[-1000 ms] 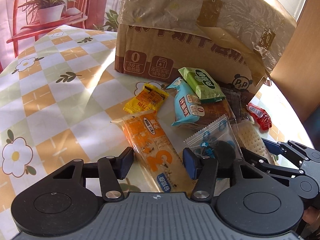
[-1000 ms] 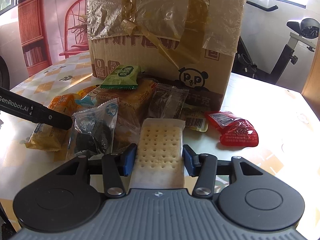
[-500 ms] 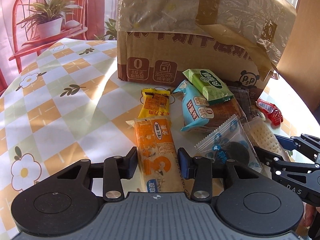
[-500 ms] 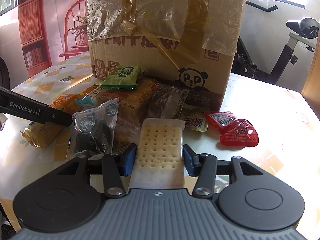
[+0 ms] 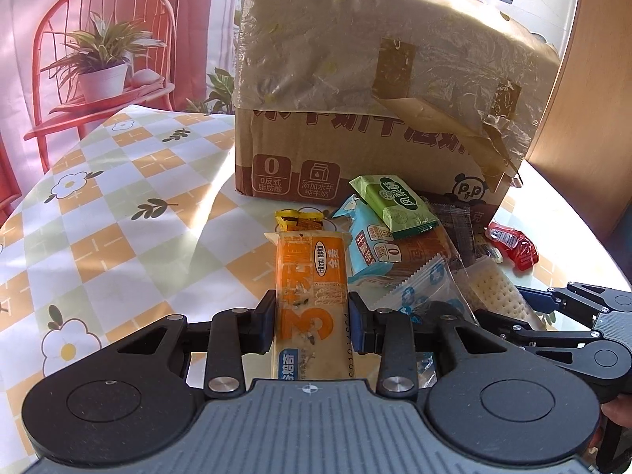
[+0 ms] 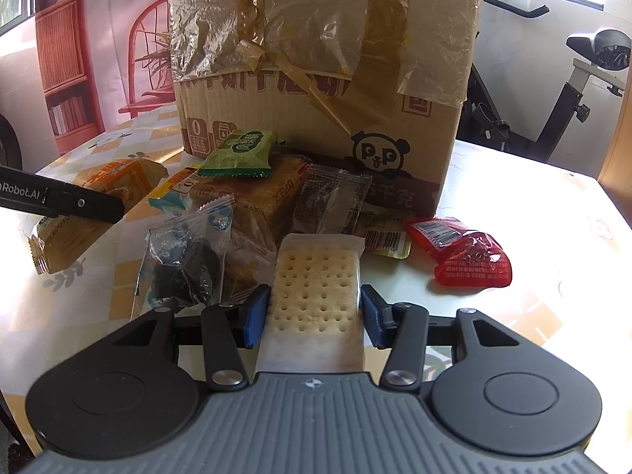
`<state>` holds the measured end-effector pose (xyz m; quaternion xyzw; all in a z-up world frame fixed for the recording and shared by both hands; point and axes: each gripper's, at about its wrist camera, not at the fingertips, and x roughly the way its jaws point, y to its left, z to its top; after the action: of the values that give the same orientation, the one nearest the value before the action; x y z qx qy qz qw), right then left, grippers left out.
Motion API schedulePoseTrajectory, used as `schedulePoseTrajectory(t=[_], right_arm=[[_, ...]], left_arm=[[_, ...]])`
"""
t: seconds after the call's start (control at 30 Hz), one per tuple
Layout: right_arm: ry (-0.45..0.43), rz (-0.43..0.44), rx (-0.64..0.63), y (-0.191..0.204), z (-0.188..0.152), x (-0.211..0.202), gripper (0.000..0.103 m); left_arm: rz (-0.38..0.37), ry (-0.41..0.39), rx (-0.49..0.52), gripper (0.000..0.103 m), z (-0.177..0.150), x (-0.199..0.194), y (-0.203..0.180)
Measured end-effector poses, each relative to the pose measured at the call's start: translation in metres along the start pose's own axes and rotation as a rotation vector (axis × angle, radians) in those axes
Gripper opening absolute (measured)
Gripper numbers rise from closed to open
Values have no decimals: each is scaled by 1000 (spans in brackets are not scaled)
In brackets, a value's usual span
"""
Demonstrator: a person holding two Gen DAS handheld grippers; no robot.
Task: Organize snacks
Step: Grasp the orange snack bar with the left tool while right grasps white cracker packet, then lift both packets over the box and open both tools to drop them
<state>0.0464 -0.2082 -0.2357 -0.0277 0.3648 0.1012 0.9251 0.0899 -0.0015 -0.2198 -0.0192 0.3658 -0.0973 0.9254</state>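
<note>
Between the pads of the left claw an orange biscuit pack is gripped, raised off the table; only the right view shows the right claw clamped on one clear-wrapped cracker. Counted: one cardboard box, one green packet, one red packet. Open tabletop lies left of the pile.

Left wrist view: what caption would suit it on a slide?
Left gripper clamps an orange cracker packet beside a snack pile in front of a taped cardboard box.
</note>
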Motion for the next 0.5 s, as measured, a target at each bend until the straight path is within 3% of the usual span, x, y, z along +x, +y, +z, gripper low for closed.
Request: schedulePoseTrajectory(t=[0.17,0.5], right_arm=[[14,14,16,-3,3,-4,50],[-94,-16,75,-16,23,-33,50]], left_arm=[[1,-48,13,38,7,-13,0],[3,-152,33,38,28,-37,-3]])
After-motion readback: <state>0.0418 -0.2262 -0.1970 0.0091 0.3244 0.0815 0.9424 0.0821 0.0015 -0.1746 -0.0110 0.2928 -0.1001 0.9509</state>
